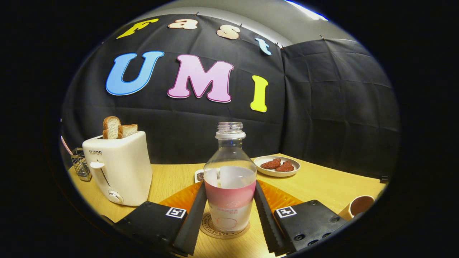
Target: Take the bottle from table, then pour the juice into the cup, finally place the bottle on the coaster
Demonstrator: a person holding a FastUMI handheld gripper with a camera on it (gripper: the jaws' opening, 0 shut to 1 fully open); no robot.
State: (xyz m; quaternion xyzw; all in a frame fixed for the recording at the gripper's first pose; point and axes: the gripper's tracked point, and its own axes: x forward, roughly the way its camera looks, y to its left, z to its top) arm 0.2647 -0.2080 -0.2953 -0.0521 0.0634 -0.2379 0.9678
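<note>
In the gripper view, the hand-held gripper [230, 204] reaches forward with its two fingers [195, 215] spread to either side of the bottle [230, 179]. Each finger lies close along the bottle's flank at the height of the pink label band. Whether the pads actually press on the plastic or only flank it I cannot tell from here; the bottle wall shows no dent.

The bottle stands upright between the fingers, its base on the round coaster [211, 227], which lies on the wooden surface [315, 186] just in front of an orange mat [278, 195]. The cap is off and the neck is open. The body is clear thin plastic, and I would judge it light now, with little or no juice visible through the upper part; the label hides the lower part, so I cannot be sure. Such a wall gives under a squeeze and is smooth, so a grip across the labelled waist, where the body is straight, seems the safest hold. Higher up the shoulder tapers and would slip.

The cup [358, 206] sits off to the right of the fingers, near the surface's edge, with something dark inside. Beyond the bottle are a plate [265, 170] with reddish pieces, a small dish [199, 175], and to the left a white toaster [118, 168] holding bread slices [114, 127], with a wire rack [80, 165] behind it.
</note>
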